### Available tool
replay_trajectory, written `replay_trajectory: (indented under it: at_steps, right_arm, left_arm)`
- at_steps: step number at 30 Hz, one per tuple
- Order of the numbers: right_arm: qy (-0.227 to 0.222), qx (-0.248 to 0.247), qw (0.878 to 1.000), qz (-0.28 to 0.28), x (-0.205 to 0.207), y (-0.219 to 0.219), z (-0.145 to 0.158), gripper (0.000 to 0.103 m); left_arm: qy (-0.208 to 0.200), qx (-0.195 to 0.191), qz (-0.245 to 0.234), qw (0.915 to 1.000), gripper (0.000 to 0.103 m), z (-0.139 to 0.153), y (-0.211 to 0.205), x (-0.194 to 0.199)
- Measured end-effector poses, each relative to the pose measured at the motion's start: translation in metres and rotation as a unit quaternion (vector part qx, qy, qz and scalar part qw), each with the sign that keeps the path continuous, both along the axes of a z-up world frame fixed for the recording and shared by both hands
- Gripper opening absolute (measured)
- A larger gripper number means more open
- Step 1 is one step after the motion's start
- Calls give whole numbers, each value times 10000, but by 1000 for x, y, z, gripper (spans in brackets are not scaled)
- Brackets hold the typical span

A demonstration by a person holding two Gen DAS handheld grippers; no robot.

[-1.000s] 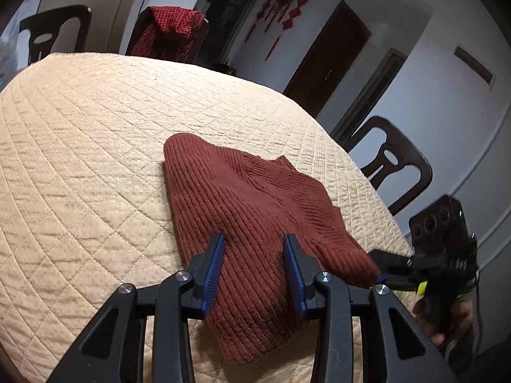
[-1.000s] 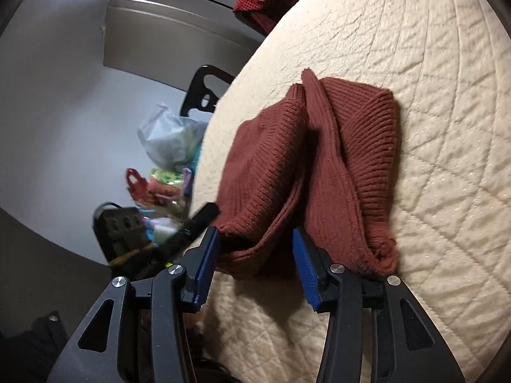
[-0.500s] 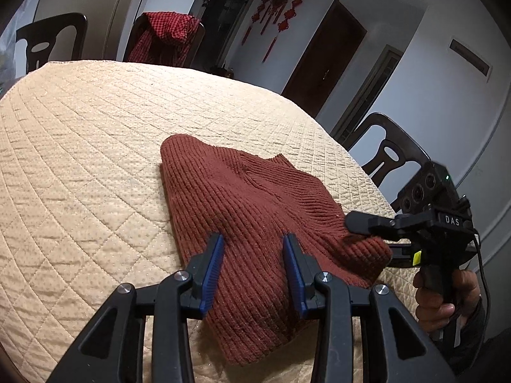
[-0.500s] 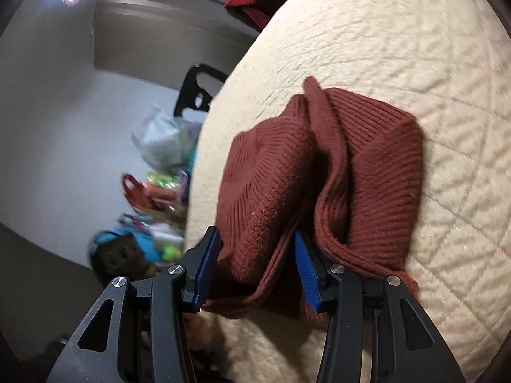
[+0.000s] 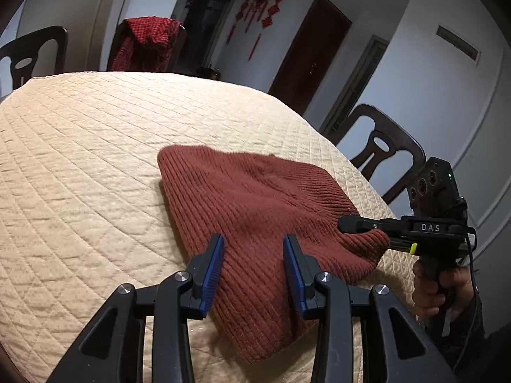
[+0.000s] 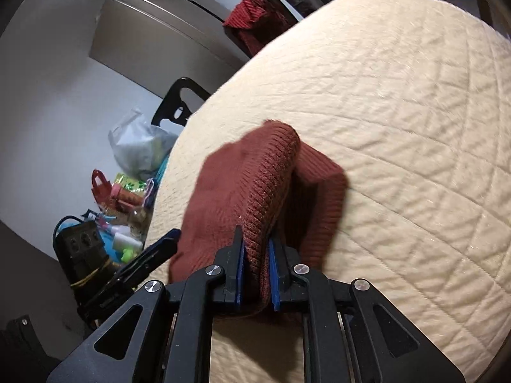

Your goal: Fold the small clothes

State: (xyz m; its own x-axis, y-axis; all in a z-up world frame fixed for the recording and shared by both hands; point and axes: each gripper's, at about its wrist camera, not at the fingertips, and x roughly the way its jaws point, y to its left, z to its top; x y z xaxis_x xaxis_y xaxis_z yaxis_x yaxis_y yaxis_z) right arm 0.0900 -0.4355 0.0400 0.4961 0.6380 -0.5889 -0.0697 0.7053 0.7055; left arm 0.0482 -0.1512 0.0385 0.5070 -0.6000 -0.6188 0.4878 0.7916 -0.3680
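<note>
Bag: a clear plastic bag (image 6: 140, 146) stood beside the table, contents unclear.
Garment: the rust knit garment (image 5: 255, 210) lay on the quilted table (image 5: 80, 159).
Right gripper (image 6: 255, 268): jaws closing, clamped on a garment fold.
Left gripper (image 5: 252, 265): jaws apart over the near edge.

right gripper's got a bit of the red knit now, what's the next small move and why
Probably lift that pinched edge a little and carry it across. The right gripper is closing with a ridge of the knit garment between its pads, while the left gripper hangs open above the near part, holding nothing.
</note>
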Motion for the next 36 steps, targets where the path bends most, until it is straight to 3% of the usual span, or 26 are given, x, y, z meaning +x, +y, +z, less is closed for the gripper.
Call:
replay_trajectory:
  at_steps: [10, 12, 18, 21, 23, 24, 25, 29, 33, 36]
  right_arm:
    - [-14, 38, 10000, 23, -5, -4, -6, 15]
    - [-69, -184, 9997, -131, -10, -9, 1, 17]
    - [-1114, -819, 9902, 173, -42, 9, 62, 17]
    - [-1085, -1054, 9870, 550, -46, 31, 55, 17]
    - [-845, -1526, 9830, 564, -44, 37, 34, 16]
    - [-737, -1615, 9826, 551, -43, 35, 25, 10]
    - [-689, -1584, 9835, 535, -44, 32, 19, 6]
    - [-840, -1738, 9795, 571, -50, 36, 12, 5]
    - [-852, -1829, 9781, 515, -48, 35, 24, 5]
    - [-1233, -1848, 9745, 315, -46, 33, 50, 8]
  left_arm:
    - [-11, 154, 74, 9999, 40, -2, 4, 1]
    - [-2, 262, 106, 9996, 40, -6, 4, 0]
    - [-247, 235, 80, 9994, 40, 11, 6, -9]
    - [-293, 245, -55, 9993, 40, 13, -1, -13]
    - [-221, 357, -116, 9991, 40, 5, -5, -15]
    - [-202, 424, -113, 9988, 40, 1, -6, -17]
    - [-222, 485, -97, 9985, 40, -3, -7, -19]
    - [-492, 666, -36, 9966, 42, -8, -9, -26]
    - [-326, 639, -41, 9974, 42, 0, -4, -17]
    - [-608, 685, 114, 9957, 42, 19, -4, -7]
